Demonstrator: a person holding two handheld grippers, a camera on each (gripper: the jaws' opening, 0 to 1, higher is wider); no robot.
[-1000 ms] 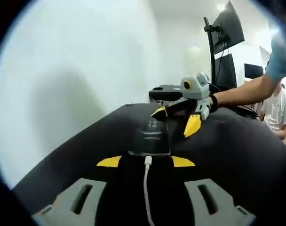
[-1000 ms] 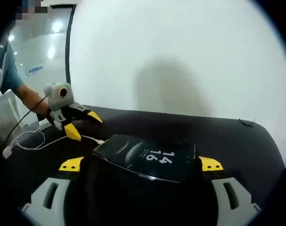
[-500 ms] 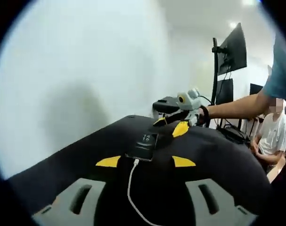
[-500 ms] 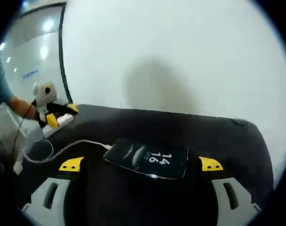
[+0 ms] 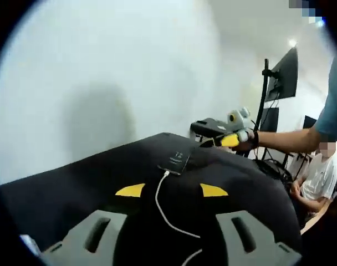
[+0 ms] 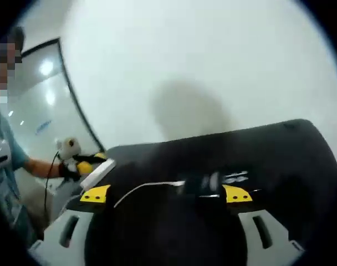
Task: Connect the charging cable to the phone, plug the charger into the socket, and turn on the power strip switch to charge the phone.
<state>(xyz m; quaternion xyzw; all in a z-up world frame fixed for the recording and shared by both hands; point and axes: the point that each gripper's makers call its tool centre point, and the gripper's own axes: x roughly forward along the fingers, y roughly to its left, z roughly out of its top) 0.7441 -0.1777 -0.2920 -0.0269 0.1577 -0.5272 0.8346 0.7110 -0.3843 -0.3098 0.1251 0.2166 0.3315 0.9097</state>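
The cable [image 5: 167, 206] sits plugged into the near end of the phone [image 5: 175, 162], so I judge the step in hand is getting the charger into the power strip [image 6: 97, 173]. To do it well I want to approach the strip slowly, keep slack in the white lead so it does not drag the phone off the black table [image 5: 91, 177], and line the plug square to the socket before pushing.

The phone lies flat on the table, screen lit (pale digits, blurred in the right gripper view). Its lead curves back toward me.

My left gripper [image 5: 171, 191] has its yellow-tipped jaws spread, holding nothing. My right gripper [image 6: 166, 195] likewise stands apart and empty.
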